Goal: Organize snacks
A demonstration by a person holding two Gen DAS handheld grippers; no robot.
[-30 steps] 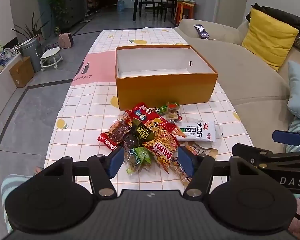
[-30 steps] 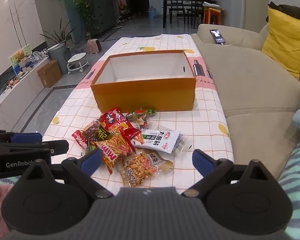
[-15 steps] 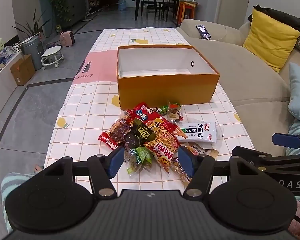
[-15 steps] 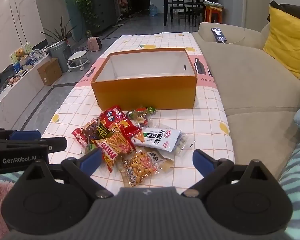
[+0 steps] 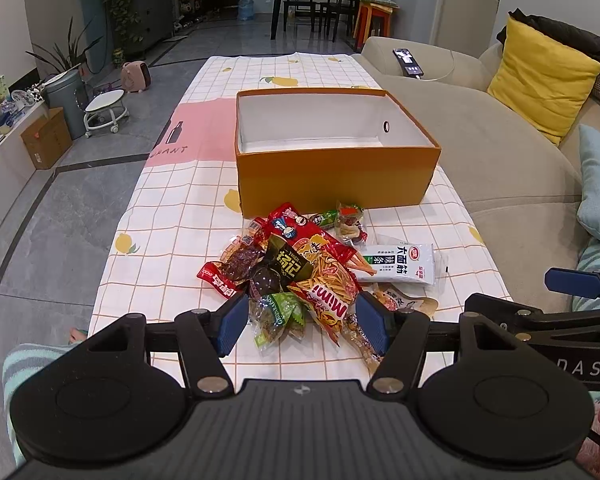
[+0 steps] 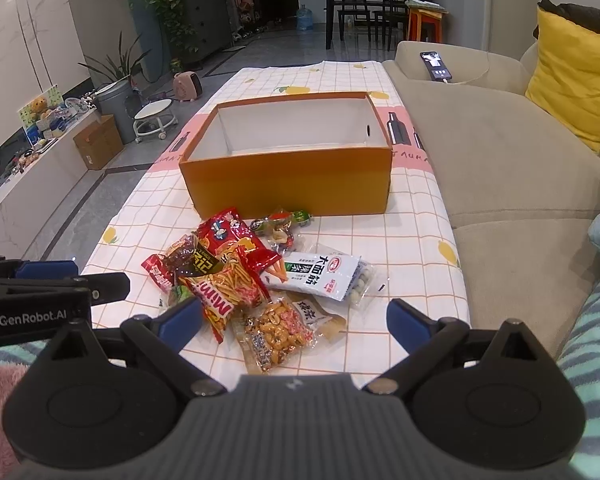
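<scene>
Both grippers, left gripper (image 5: pixel 302 322) and right gripper (image 6: pixel 294 322), hover with jaws apart over the snack pile (image 5: pixel 300 268), where overlapping slippery packets could drag neighbours off the table (image 5: pixel 172 216).

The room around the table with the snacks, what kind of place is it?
Most likely a living room in a home. A beige fabric sofa with a yellow square cushion runs beside the low table covered by a checked cloth, and a dark dining table with chairs stands farther back.
</scene>
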